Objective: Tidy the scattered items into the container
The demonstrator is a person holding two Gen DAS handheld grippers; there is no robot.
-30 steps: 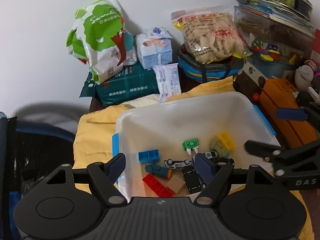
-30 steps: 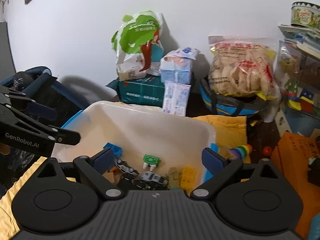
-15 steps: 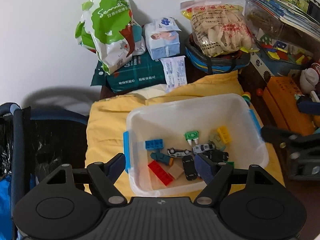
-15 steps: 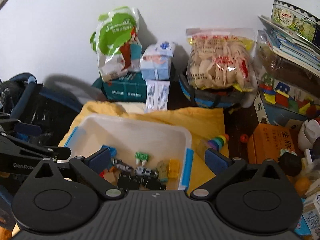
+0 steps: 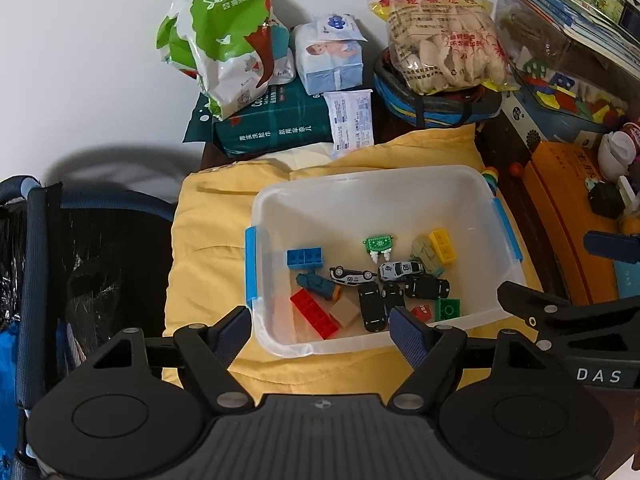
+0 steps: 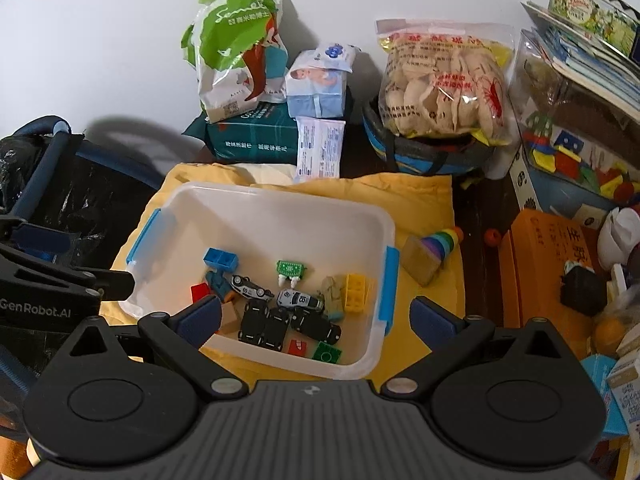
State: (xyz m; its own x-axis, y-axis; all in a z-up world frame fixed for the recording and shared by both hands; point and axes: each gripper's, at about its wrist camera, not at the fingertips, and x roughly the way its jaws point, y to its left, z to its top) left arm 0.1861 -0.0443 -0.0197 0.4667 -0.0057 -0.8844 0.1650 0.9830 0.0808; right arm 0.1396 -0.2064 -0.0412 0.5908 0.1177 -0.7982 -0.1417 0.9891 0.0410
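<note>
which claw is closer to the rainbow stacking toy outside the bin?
Right. The right claw hangs over the bin's right end, beside the rainbow stacking toy; the left claw is over the bin's opposite end.

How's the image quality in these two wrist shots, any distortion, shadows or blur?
Left wrist view: strong fisheye bending, dark vignetted corners, and a soft shadow on the white wall; the clear plastic bin stays sharp. Right wrist view: same curvature, dim warm light, and glare on the snack bag.
</note>
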